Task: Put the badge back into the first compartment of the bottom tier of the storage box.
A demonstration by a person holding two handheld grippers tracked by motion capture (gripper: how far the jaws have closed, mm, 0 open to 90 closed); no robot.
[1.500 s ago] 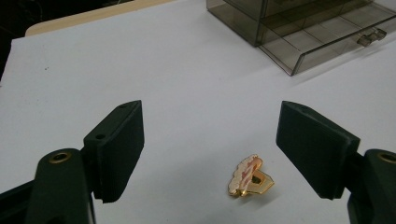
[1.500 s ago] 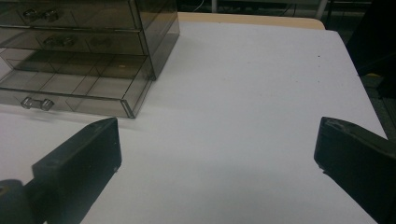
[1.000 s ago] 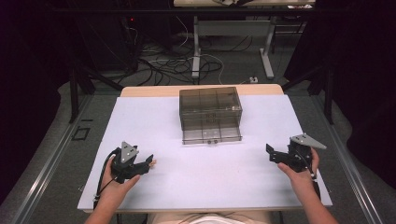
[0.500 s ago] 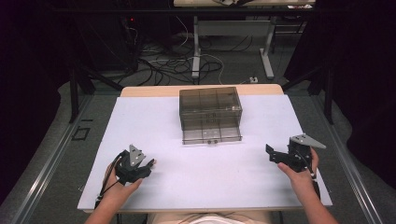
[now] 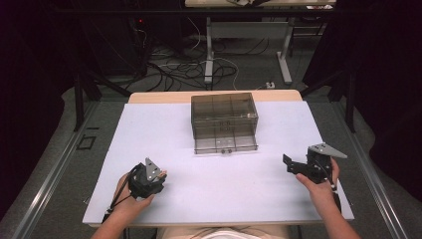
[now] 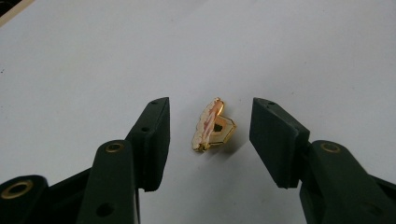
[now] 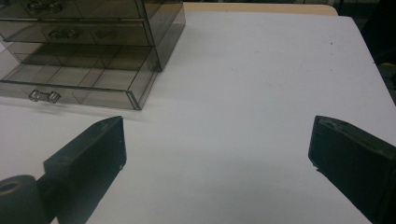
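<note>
Your left gripper (image 6: 210,135) is low over the surface (image 6: 303,56) with its jaws spread, and the trinket (image 6: 213,125) lies between them, touching neither. It is a small gold-edged piece with a pale, scalloped face, propped on edge rather than lying flat; what sort of ornament it is, you cannot tell from here. In the high view the left gripper (image 5: 149,178) sits near your edge of the surface, and the trinket shows as a pale speck just beside its tip.

Judge the trinket light, hard and slick: metal and enamel will give the pads little to bite on, and a piece this thin may tip or skid when one jaw reaches it first. Centre the jaws so both meet it together, across the flat face and the back, low near the surface. Close gently.

Your right gripper (image 7: 217,154) hangs with its jaws wide apart and nothing between them, only bare surface. Ahead of its left jaw stands the drawer box (image 7: 88,51), smoky clear plastic, its bottom drawer pulled partly out. In the high view the right gripper (image 5: 311,167) is well apart from the box (image 5: 224,122).
</note>
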